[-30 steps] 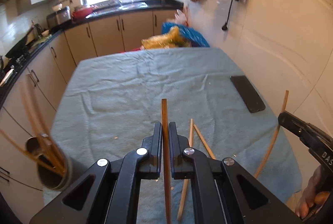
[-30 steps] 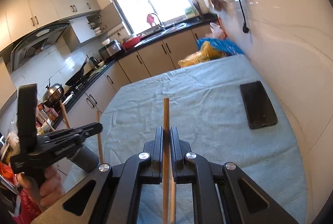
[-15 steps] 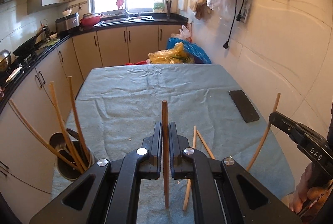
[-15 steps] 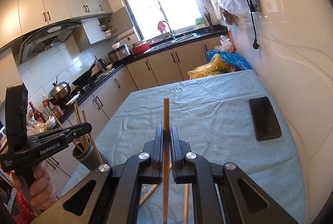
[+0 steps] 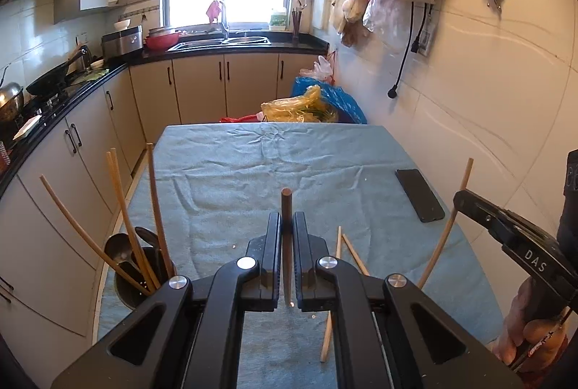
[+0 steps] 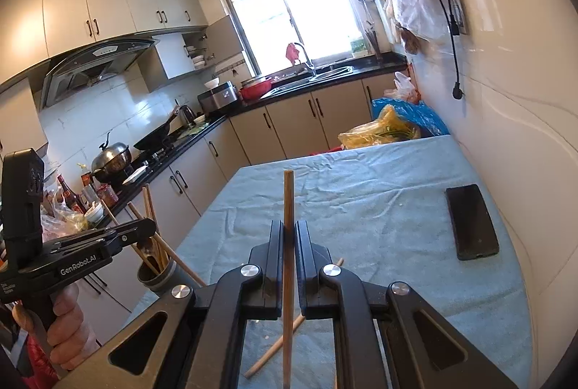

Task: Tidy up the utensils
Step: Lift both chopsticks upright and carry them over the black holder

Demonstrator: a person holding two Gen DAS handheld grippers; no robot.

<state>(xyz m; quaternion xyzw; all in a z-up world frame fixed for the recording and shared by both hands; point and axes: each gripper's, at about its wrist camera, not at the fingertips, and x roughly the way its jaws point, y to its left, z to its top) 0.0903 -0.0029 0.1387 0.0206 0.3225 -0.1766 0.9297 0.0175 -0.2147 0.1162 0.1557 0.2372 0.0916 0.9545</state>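
We see the holder (image 5: 142, 275) at the table's (image 5: 274, 165) near-left corner, chopsticks (image 5: 123, 208) standing in it. Two loose chopsticks (image 5: 334, 280) lie crossed near the near edge. The phone (image 5: 419, 195) lies along the right edge, and bags (image 5: 307, 105) sit behind the far edge.

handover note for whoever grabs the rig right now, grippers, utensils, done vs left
Left gripper: shut on a dark chopstick, held upright above the table.
Right gripper: shut on a light chopstick, also upright.
Utensil holder stands at the table's left edge with several chopsticks and spoons in it.
Done: those in the holder.
Left: the two held chopsticks, plus two loose chopsticks on the blue cloth.
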